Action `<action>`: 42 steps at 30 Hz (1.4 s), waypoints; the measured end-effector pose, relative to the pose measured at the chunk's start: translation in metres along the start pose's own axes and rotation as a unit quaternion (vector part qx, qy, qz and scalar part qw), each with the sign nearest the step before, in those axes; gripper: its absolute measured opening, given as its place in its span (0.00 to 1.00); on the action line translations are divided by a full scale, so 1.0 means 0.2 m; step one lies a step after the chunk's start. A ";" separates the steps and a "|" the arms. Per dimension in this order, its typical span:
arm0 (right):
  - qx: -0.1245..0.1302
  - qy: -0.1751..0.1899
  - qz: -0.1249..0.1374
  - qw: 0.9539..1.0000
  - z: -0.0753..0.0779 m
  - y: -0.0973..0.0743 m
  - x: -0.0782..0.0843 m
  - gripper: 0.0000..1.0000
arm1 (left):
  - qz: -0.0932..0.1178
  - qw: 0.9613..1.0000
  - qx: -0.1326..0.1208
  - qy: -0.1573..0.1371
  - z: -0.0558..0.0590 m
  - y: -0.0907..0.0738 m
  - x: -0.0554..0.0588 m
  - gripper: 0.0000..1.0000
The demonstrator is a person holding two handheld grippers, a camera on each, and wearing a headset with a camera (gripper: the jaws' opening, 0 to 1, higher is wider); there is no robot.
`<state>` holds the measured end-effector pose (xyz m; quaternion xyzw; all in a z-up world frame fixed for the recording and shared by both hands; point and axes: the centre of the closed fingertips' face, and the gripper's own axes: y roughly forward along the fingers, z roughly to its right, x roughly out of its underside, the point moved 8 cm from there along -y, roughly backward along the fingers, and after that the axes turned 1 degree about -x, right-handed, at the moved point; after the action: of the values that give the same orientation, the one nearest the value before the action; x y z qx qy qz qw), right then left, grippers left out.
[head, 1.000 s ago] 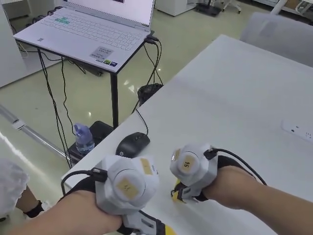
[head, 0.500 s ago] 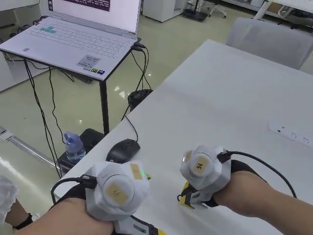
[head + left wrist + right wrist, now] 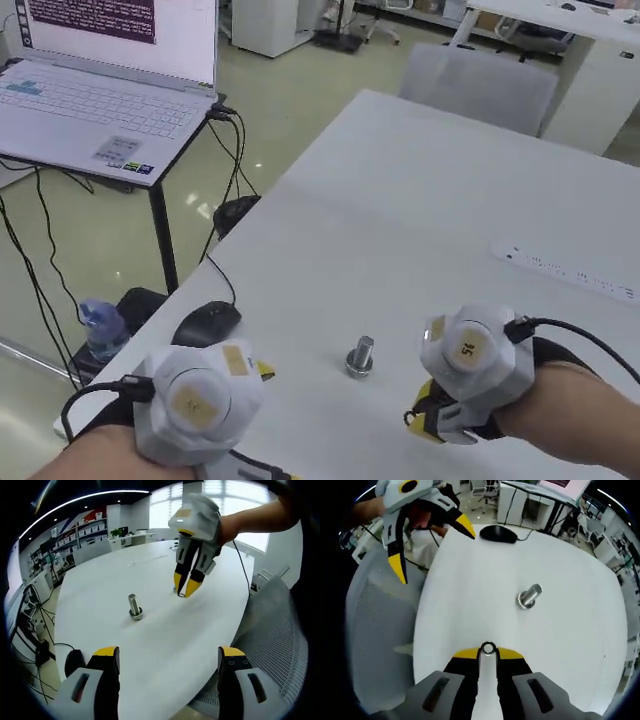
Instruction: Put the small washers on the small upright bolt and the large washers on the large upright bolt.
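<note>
A broad white table (image 3: 420,190) spreads across a bright workroom, with an open white laptop (image 3: 90,95) on a black stand beside its edge and a grey mesh chair (image 3: 478,85) at the far side. Over the near end, a person holds the white, yellow-tipped left gripper (image 3: 169,654), its jaws spread wide with nothing between them, and the matching right gripper (image 3: 488,656), its jaws pressed together on a small silver ring washer (image 3: 488,648) pinched at the very tips. A black computer mouse (image 3: 205,323) sits near the table's edge, just beyond the left gripper. An upright silver steel bolt (image 3: 360,356) stands head-down on the tabletop between the two grippers, touching neither. From the right gripper view it is ahead and slightly right of the clamped tips, clear of the washer; from the left gripper view it stands ahead, left of the right gripper's lowered tips.
</note>
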<state>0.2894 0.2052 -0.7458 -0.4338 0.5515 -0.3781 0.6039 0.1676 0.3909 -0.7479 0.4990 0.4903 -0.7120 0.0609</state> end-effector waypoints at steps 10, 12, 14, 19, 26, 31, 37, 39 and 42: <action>0.030 0.077 -0.009 0.997 0.02 -0.16 0.29 0.13 | 0.000 1.000 0.010 0.013 0.00 0.01 -0.01 0.80; 0.034 0.083 -0.010 0.996 0.03 -0.17 0.32 0.13 | 0.000 1.000 0.011 0.011 0.00 0.01 -0.02 0.80; 0.038 0.090 -0.011 0.995 0.04 -0.19 0.35 0.13 | 0.000 1.000 0.011 0.007 0.00 0.02 -0.02 0.80; 0.045 0.102 -0.010 0.994 0.08 -0.20 0.38 0.13 | -0.002 1.000 0.010 0.009 0.00 0.02 -0.02 0.80; 0.050 0.113 -0.010 0.992 0.17 -0.19 0.36 0.13 | -0.005 1.000 0.007 0.006 -0.01 0.02 -0.02 0.79; 0.059 0.107 -0.012 0.992 0.26 -0.20 0.33 0.13 | -0.004 1.000 0.006 0.005 -0.02 0.03 -0.03 0.79; 0.059 0.108 -0.010 0.992 0.33 -0.19 0.29 0.13 | -0.004 1.000 0.007 0.008 -0.04 0.04 -0.04 0.79; 0.055 0.109 -0.010 0.992 0.33 -0.18 0.29 0.13 | -0.004 1.000 0.009 0.007 -0.04 0.04 -0.04 0.79; 0.052 0.108 -0.016 0.993 0.34 -0.15 0.29 0.13 | -0.009 1.000 0.011 0.012 -0.05 0.05 -0.04 0.80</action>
<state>0.3640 0.1481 -0.7359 -0.3668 0.5860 -0.4604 0.5568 0.1840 0.3892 -0.7484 0.5034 0.4878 -0.7118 0.0435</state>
